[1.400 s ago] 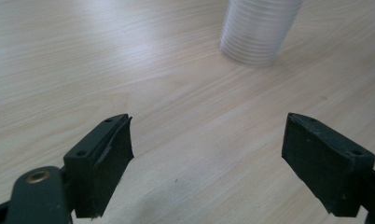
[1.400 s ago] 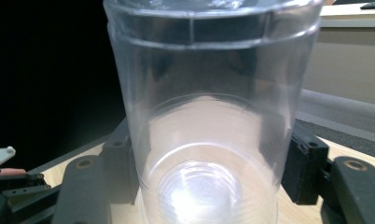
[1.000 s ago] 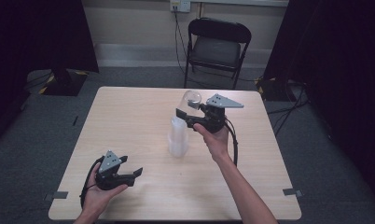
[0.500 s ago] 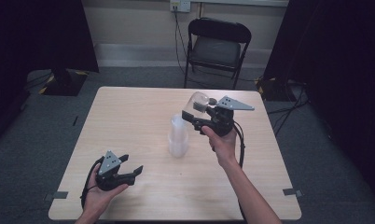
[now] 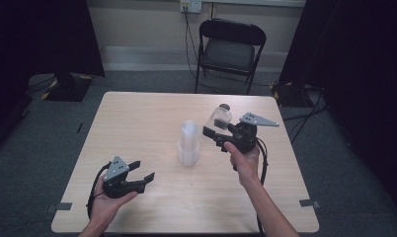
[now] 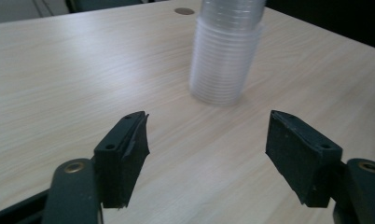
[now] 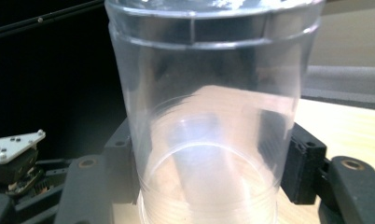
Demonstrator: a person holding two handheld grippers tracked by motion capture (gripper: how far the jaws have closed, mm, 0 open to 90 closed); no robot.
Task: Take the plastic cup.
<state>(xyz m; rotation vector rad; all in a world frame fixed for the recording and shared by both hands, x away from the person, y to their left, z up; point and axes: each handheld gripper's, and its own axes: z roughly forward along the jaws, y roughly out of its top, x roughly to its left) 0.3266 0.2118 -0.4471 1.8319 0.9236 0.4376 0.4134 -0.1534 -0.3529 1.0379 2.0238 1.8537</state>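
A stack of clear plastic cups (image 5: pixel 189 143) stands upright mid-table, also ahead of the jaws in the left gripper view (image 6: pixel 225 60). My right gripper (image 5: pixel 214 132) is shut on a single clear cup (image 5: pixel 220 117), held above the table right of the stack. That cup (image 7: pixel 209 116) sits upright between the pads of the right gripper (image 7: pixel 209 168). My left gripper (image 5: pixel 143 170) rests in a hand near the front left. The left gripper (image 6: pixel 206 149) is open; its jaws have just been closing a little, with nothing between them.
The light wooden table (image 5: pixel 137 113) has bare surface around the stack. A black folding chair (image 5: pixel 228 49) stands beyond the far edge. Dark curtains hang on both sides. A small dark round spot (image 6: pixel 184 10) marks the tabletop behind the stack.
My right gripper has carried the single cup to the right and slightly nearer, away from the stack. The left hand has stayed in place.
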